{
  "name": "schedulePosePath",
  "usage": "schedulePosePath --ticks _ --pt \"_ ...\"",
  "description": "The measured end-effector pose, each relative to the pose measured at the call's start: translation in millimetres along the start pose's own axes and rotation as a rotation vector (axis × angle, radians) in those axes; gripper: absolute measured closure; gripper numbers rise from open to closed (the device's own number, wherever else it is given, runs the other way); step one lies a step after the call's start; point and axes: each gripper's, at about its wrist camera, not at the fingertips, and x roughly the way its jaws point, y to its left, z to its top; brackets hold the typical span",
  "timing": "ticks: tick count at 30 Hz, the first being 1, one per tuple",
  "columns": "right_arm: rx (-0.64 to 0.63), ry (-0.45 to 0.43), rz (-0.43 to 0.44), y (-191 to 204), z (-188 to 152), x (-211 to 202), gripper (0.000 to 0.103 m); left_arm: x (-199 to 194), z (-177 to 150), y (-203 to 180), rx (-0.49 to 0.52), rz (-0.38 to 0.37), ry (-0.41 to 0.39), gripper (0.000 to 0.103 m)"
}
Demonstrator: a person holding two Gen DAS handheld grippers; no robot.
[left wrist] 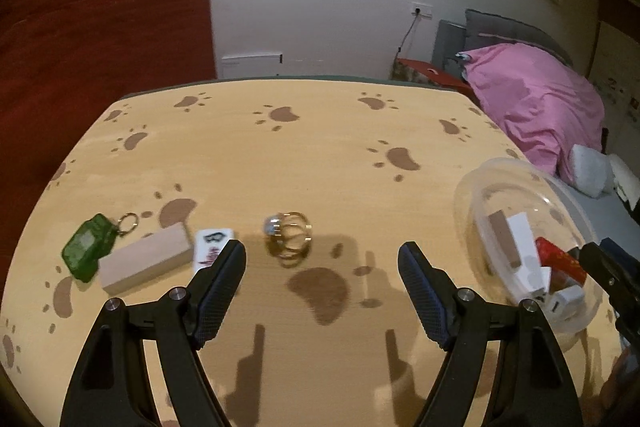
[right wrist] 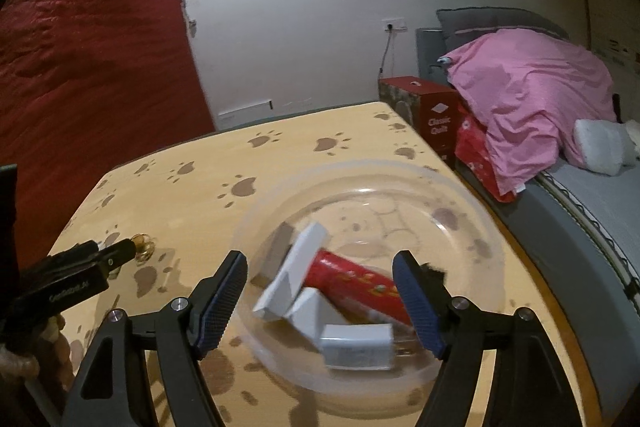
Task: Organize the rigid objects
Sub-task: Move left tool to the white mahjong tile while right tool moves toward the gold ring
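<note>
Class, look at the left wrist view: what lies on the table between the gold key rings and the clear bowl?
Nothing: between the gold key rings and the clear bowl there is only bare paw-print tablecloth, seen in the left wrist view.

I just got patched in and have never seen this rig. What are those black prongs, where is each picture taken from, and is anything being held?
The prongs are two hand-held grippers, each with a camera looking along its fingers. The left gripper hangs open over the table, holding nothing. Ahead lie gold rings, a white tile, a wooden block and a green keychain. The right gripper is open above a clear bowl containing a red tube, a white charger and blocks.
</note>
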Motion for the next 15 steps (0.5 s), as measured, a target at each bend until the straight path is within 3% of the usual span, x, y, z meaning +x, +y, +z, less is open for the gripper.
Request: schedulePosePath --ticks 10,15 --pt "-0.038 0.007 0.036 22 -2 -1 0.024 9 -3 39 -0.054 0.052 0.015 0.026" --pt "-0.061 0.018 0.052 33 -5 2 0.024 21 -6 54 -0.085 0.054 0.048 0.038"
